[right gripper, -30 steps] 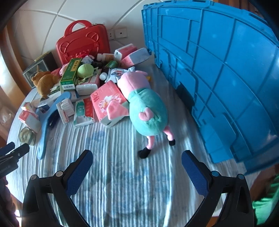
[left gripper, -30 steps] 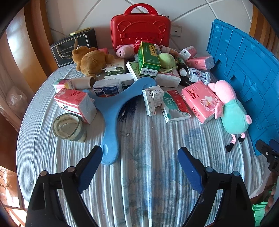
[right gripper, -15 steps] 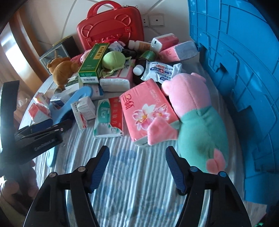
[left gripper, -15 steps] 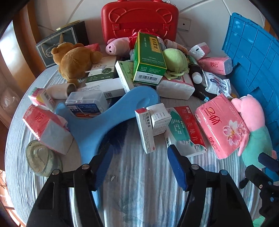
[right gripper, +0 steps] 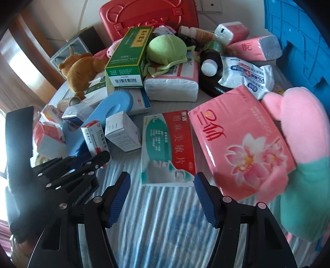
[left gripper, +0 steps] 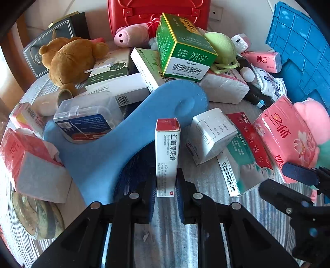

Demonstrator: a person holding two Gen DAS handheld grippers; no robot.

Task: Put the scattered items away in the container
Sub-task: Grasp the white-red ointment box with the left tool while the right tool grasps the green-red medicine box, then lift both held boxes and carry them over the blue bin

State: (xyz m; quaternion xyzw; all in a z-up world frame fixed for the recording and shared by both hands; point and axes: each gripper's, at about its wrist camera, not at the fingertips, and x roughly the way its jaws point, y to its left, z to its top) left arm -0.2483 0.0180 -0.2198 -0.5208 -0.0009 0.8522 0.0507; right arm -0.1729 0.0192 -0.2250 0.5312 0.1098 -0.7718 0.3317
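Observation:
My left gripper [left gripper: 166, 185] is shut on the near end of a slim red-and-white ointment box [left gripper: 167, 152], which stands on edge on the striped cloth. The right wrist view shows that same left gripper [right gripper: 99, 159] at the ointment box [right gripper: 92, 140]. My right gripper [right gripper: 163, 185] is open about half wide. The near end of a flat red, green and white medicine box [right gripper: 168, 144] lies between its tips, and the pads do not press on it. The blue crate [left gripper: 299, 51] stands at the right, also seen as the blue crate [right gripper: 299, 41].
A blue curved foam piece [left gripper: 127, 144] lies left of the ointment box. A white carton [left gripper: 210, 134], pink tissue pack [right gripper: 241, 144], pig plush [right gripper: 305, 144], green box [left gripper: 181, 47], brown bear [left gripper: 70, 59], tape roll [left gripper: 35, 216] and red case [right gripper: 148, 18] crowd the table.
Both grippers moved forward and down to the pile. The left jaws closed from wide open onto the ointment box. The right jaws narrowed to about half and came up to the flat medicine box.

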